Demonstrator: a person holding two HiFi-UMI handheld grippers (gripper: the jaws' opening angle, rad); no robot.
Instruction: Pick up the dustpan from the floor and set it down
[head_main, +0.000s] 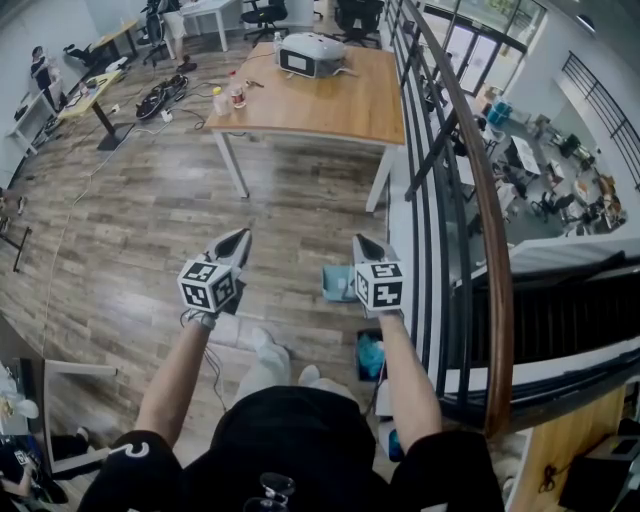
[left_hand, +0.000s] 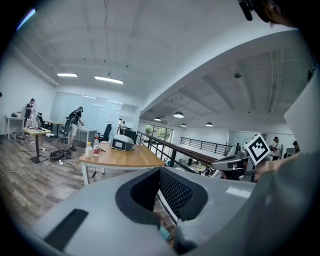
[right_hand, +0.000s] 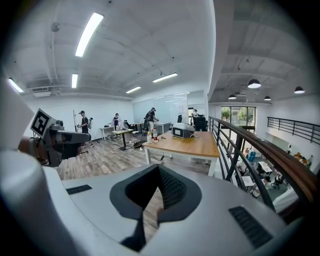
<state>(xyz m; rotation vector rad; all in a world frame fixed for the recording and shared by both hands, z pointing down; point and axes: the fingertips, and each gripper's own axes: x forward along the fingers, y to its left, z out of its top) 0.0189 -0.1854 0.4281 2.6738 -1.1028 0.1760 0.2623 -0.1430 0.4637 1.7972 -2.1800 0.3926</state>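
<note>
A light blue dustpan lies on the wooden floor just left of my right gripper, close to the railing's base. In the head view both grippers are held out at waist height above the floor, well above the dustpan. My left gripper is shut with nothing in it; its jaws meet at the tip in its own view. My right gripper is shut and empty too, its jaws closed to a point. Each gripper shows from the side in the other's view.
A wooden table with a grey device and bottles stands ahead. A dark railing runs along the right, over a lower floor. A dark bin with something teal sits by my right foot. Cables lie at far left.
</note>
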